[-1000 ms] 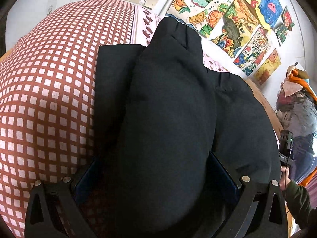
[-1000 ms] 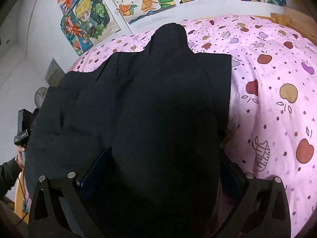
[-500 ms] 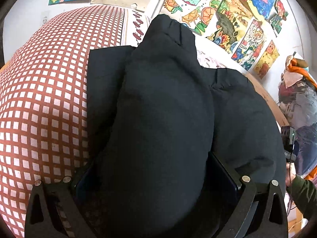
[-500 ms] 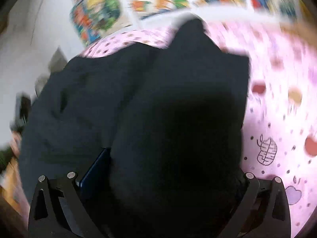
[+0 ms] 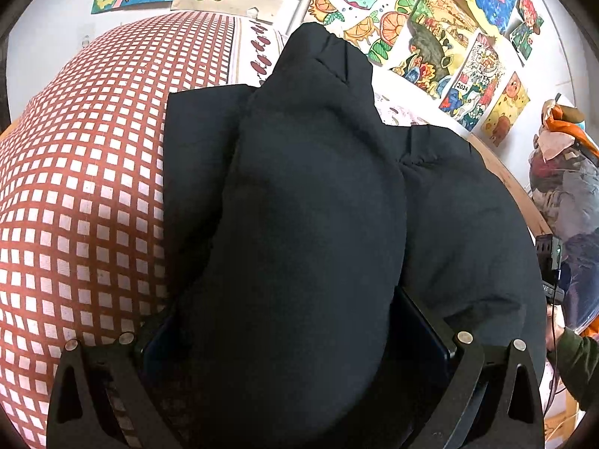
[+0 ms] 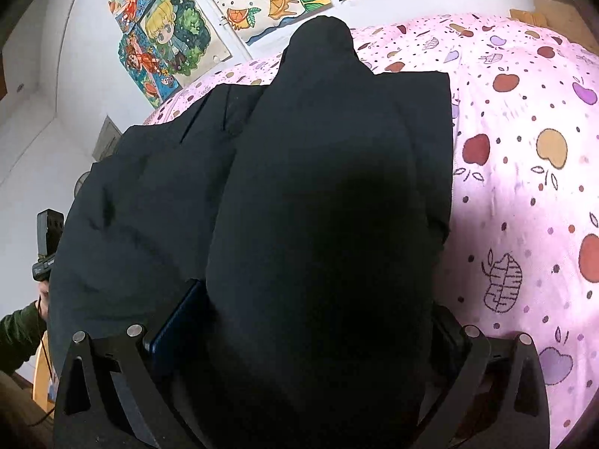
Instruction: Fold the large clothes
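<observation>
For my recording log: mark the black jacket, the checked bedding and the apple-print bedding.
black jacket (image 5: 307, 224), left wrist view, on the padded sleeve held between the fingers
checked bedding (image 5: 86, 194), left wrist view, on its bare middle
apple-print bedding (image 6: 524, 172), right wrist view, on bare fabric right of the jacket

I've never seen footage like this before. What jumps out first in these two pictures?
A big black padded coat fills the middle of both views, a thick bunch of it clamped in the left claw and another in the right claw. It lies on a bed, with a red-and-white checked cover on one side and a pink quilt printed with apples on the other. Bright hand-painted pictures line the white wall behind.
</observation>
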A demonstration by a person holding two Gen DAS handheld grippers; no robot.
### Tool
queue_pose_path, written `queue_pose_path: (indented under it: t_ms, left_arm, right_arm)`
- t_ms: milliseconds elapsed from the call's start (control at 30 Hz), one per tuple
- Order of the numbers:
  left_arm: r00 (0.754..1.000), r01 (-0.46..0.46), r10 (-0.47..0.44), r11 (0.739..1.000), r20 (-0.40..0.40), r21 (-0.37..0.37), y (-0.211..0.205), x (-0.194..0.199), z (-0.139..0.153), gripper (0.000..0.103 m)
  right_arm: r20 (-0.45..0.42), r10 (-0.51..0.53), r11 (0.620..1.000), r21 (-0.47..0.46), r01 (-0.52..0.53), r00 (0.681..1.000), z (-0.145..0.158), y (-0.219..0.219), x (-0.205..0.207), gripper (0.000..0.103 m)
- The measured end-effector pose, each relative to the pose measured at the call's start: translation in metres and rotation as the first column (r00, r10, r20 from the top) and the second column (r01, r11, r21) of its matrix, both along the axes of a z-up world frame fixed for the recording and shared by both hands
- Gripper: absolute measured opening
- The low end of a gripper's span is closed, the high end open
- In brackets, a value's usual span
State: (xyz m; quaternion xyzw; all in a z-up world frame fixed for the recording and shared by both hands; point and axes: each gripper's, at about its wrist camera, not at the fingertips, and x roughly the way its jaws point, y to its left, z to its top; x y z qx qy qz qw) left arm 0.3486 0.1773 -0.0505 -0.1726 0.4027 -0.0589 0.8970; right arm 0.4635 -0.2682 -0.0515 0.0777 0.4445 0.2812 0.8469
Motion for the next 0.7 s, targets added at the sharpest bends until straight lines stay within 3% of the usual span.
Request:
queue_pose_path:
  t_ms: [533,700]
  left_arm:
    - [1.000,0.002,-0.002,1.000,0.007,-0.010,0.008,-0.006,-0.004,0.103]
    - [1.000,0.008,-0.007,0.999,0.010,-0.047,0.011,-0.007,-0.004,0.103]
  right_arm:
    - [-0.001,0.002,1.000,-0.004,-0.002,1.000,0.000,-0.008,-0.003,0.102]
    - [0.012,-0.001,0.999,-0.045,0.002,1.000,0.009,-0.003,-0.005,0.102]
